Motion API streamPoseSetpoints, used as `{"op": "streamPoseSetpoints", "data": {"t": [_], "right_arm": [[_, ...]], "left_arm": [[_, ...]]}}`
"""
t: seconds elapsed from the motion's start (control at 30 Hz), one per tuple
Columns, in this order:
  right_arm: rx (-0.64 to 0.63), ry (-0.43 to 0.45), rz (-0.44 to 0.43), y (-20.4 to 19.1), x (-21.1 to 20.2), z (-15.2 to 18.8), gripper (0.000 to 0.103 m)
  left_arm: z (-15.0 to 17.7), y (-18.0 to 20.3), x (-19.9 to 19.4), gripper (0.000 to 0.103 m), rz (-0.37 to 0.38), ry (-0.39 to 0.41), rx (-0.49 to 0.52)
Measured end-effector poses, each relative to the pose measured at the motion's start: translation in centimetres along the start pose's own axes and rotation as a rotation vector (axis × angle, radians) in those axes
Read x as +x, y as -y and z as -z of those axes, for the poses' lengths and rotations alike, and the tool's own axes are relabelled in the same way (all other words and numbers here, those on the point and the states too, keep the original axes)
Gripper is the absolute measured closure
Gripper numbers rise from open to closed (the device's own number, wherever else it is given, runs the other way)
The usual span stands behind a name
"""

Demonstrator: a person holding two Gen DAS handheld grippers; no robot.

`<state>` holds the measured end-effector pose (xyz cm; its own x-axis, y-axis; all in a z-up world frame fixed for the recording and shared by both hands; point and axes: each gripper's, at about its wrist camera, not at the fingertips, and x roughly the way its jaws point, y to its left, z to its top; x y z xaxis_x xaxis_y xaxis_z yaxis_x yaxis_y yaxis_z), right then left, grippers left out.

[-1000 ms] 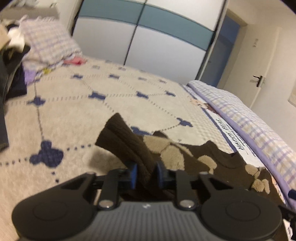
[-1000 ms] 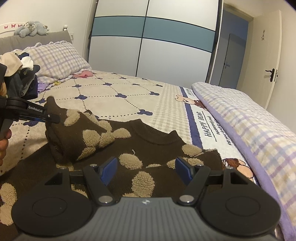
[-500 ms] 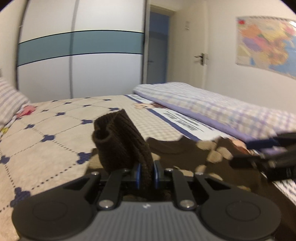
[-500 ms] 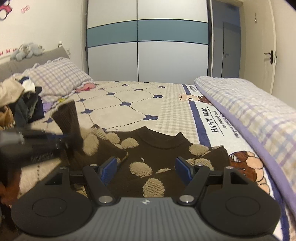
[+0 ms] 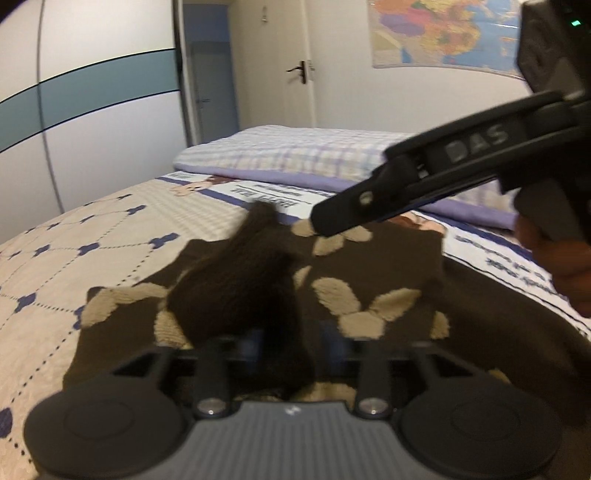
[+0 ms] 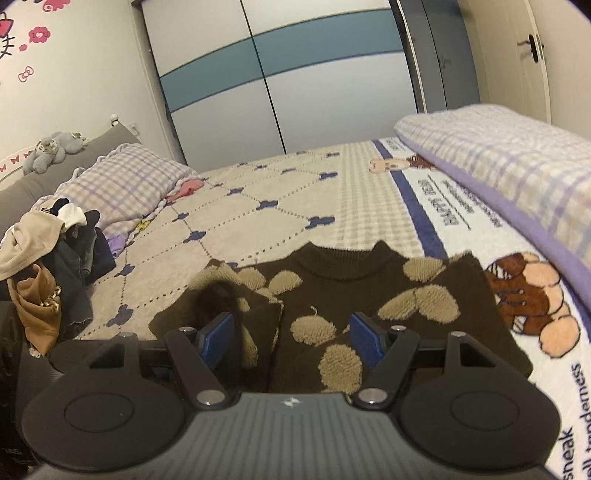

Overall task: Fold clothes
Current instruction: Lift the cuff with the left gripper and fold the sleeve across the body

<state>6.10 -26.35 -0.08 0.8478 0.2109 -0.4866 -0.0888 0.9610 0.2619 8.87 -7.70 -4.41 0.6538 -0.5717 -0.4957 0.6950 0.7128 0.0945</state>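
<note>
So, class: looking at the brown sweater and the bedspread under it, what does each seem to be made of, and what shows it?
Brown sweater: looks like knitted yarn, matte, given the ribbed collar; its tan patches are tufted and fuzzy. Bedspread: seemingly a soft, matte quilted fabric, probably cotton, judging by the dotted stitch lines forming diamonds.

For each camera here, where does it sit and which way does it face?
Left wrist: on the left hand-held gripper, whose jaws are opening around the sleeve, facing across the bed toward the door and map; the right hand-held gripper and a hand show.
Right wrist: on the right hand-held gripper, open over the sweater, facing up the bed to the wardrobe.
Shared: sweater, bed, wardrobe.
</note>
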Motion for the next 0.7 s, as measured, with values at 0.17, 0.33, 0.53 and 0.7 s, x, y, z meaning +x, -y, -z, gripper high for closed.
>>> {"op": "streamPoseSetpoints", "data": {"t": [0.17, 0.33, 0.53, 0.7], "right_arm": [[0.066, -0.026, -0.004, 1.3, 0.5, 0.1, 0.031], [0.228, -0.034, -0.048, 3.5, 0.7, -0.2, 0.031], [0.309, -0.024, -0.117, 3.7, 0.2, -0.7, 0.031], [0.247, -0.014, -0.169, 2.5, -0.3, -1.0, 0.031]], "left_arm": [[0.2, -0.7, -1.2, 0.018, 0.059, -0.011, 0.026], [0.3, -1.2, -1.6, 0.014, 0.057, 0.024, -0.002], [-0.5, 0.4, -1.5, 0.014, 0.122, 0.099, -0.003], [-0.1, 1.9, -0.7, 0.014, 0.156, 0.071, 0.04]]}}
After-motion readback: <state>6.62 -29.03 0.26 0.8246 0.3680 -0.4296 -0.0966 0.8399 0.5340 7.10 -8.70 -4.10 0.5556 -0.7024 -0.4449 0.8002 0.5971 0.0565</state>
